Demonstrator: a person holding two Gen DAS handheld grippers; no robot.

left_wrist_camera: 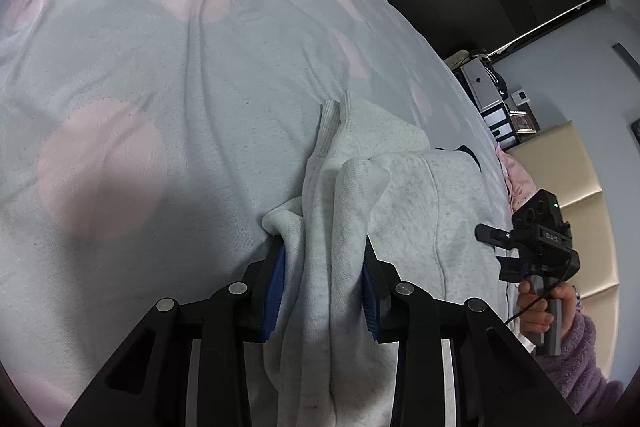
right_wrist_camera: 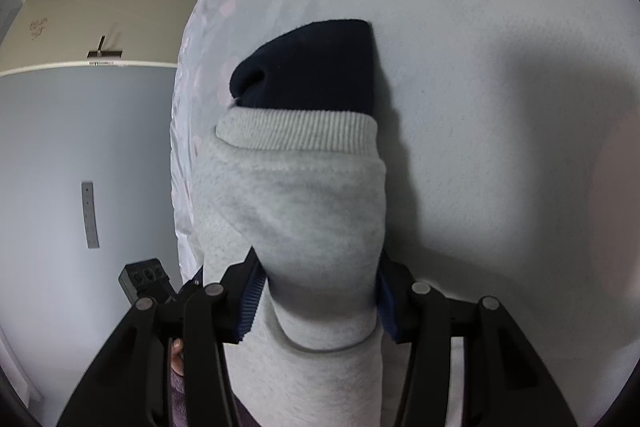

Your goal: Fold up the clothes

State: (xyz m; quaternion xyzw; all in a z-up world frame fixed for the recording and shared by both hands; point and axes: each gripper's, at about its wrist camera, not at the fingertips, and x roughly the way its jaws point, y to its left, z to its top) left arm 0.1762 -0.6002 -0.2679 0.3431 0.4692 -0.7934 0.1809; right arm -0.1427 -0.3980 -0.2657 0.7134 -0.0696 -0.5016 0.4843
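A light grey sweatshirt (left_wrist_camera: 404,195) lies bunched on the bed, its ribbed cuffs pointing away. My left gripper (left_wrist_camera: 324,267) is shut on a thick fold of it between the blue pads (left_wrist_camera: 276,279). In the right wrist view my right gripper (right_wrist_camera: 320,291) is shut on another grey part of the sweatshirt (right_wrist_camera: 296,203) with a ribbed hem, and a dark navy piece (right_wrist_camera: 316,67) shows beyond that hem. The right gripper's body (left_wrist_camera: 536,239), held in a hand, shows at the right of the left wrist view.
The bed is covered by a pale blue sheet with pink spots (left_wrist_camera: 160,67). A beige padded headboard (left_wrist_camera: 568,187) and shelves with boxes (left_wrist_camera: 492,95) stand to the right. In the right wrist view a grey wall (right_wrist_camera: 80,147) and a doorway lie left of the bed edge.
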